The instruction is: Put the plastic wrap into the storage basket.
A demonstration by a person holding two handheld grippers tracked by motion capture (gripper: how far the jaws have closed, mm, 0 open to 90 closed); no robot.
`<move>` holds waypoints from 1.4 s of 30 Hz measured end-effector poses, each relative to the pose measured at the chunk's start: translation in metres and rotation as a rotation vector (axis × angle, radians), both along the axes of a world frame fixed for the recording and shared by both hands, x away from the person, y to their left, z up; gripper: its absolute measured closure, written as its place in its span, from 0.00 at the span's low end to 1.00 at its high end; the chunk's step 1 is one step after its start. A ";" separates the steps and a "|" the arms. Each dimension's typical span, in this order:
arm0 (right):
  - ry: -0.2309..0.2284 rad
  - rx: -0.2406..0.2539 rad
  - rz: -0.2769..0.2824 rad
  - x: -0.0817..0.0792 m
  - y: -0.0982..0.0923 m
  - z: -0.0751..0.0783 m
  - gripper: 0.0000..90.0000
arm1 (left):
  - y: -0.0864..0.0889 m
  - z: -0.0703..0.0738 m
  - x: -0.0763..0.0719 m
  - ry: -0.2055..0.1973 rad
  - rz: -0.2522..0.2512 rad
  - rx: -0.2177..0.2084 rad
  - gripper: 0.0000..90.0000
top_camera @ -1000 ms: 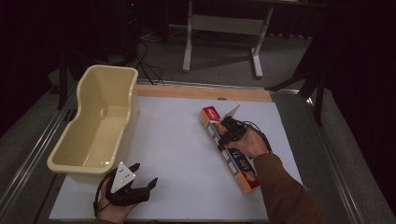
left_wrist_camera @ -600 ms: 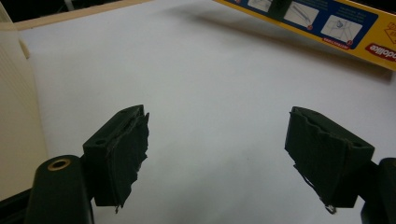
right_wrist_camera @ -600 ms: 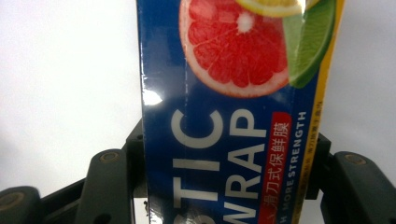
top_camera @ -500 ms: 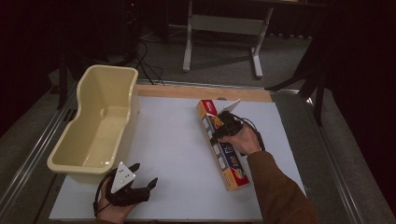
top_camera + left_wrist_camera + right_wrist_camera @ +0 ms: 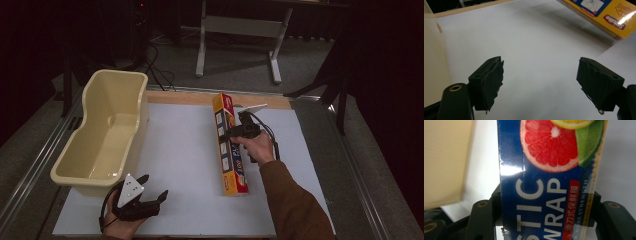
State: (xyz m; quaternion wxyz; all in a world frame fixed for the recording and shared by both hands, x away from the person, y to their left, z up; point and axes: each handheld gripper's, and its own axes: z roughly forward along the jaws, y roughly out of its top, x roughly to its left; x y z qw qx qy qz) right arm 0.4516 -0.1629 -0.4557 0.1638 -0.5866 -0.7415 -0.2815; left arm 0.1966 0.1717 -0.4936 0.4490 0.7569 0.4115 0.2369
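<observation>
A long yellow and blue plastic wrap box (image 5: 228,147) hangs lifted over the white mat, running from far to near. My right gripper (image 5: 236,131) is shut across its middle. In the right gripper view both jaws press the box's (image 5: 549,182) sides, with its grapefruit picture above them. My left gripper (image 5: 150,200) rests low near the mat's front left edge, jaws open with nothing between them. In the left gripper view my gripper (image 5: 540,83) looks over bare mat, and the box's near end (image 5: 604,12) shows at the top right.
A cream plastic tub (image 5: 102,135) stands at the left of the white mat (image 5: 185,150), and its wall (image 5: 434,60) lies just left of my left gripper. A wooden strip (image 5: 180,97) borders the mat's far edge. Metal stand legs (image 5: 240,35) rise beyond the table.
The right gripper has carried the box leftward and turned it, so it now runs nearly straight from far to near. The left gripper has stayed where it was.
</observation>
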 end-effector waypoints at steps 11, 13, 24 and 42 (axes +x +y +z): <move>-0.067 0.110 -0.059 -0.001 0.001 0.014 0.45 | 0.000 0.000 0.000 0.000 0.001 -0.001 0.23; -0.067 0.133 -0.067 -0.002 0.001 0.016 0.45 | 0.000 0.000 0.000 0.001 0.000 0.000 0.23; -0.101 0.150 -0.022 -0.007 0.021 0.030 0.45 | 0.000 0.000 0.000 0.001 -0.001 -0.002 0.23; -0.134 0.222 0.013 -0.009 0.063 0.058 0.46 | 0.000 0.000 0.000 0.002 -0.002 -0.007 0.23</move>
